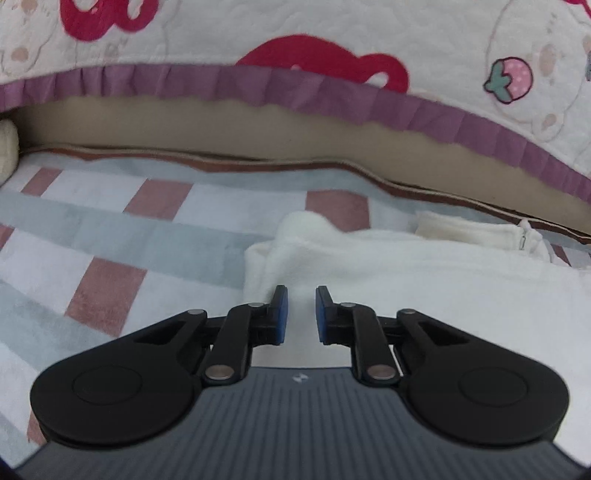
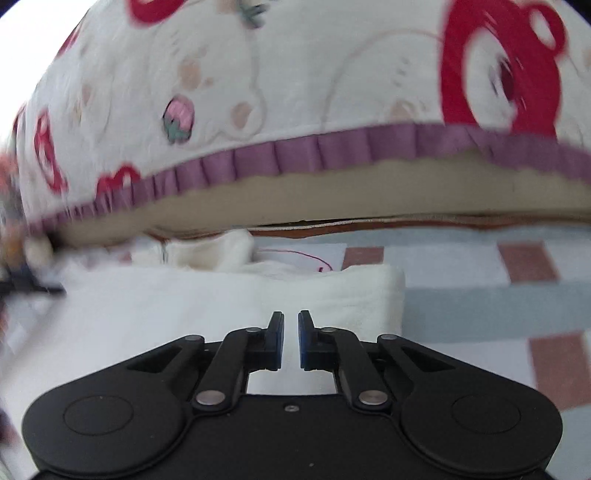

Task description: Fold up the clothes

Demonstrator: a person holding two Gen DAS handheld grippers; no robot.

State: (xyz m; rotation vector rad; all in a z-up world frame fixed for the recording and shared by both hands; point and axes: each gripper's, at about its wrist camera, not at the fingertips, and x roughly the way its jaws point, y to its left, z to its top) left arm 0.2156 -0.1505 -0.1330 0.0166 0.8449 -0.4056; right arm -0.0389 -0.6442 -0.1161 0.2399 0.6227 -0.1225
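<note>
The left gripper [image 1: 301,295] hangs over the near left part of a white fleece garment [image 1: 424,288], its blue-padded jaws drawn close with only a narrow gap between them. Nothing is pinched in that gap; white fabric shows through it from below, and whether the tips touch the cloth cannot be told. The right gripper [image 2: 291,320] sits over the same white fleece garment [image 2: 177,306], near its right folded edge, jaws almost together with a thin slit left, and nothing caught between them either.

The garment lies on a checked blanket [image 1: 110,240] of pale blue, white and dusty pink squares. It is spread flat toward the far edge of the blanket, close under the sofa-like back. In the left wrist view its left edge is bunched into a soft fold, and a cream cuff or collar with a small metal zip pull [image 1: 522,240] lies at its far right corner. In the right wrist view the right edge forms a thick rounded fold, and a thin red thread [image 2: 306,258] curls on the fabric just behind it.

Behind the blanket runs a tan cushion band [image 1: 221,125], and above it hangs a quilted white cover [image 1: 332,22] with red bear shapes, a pink strawberry [image 1: 509,79] and a purple ruffled trim [image 1: 184,79].
</note>
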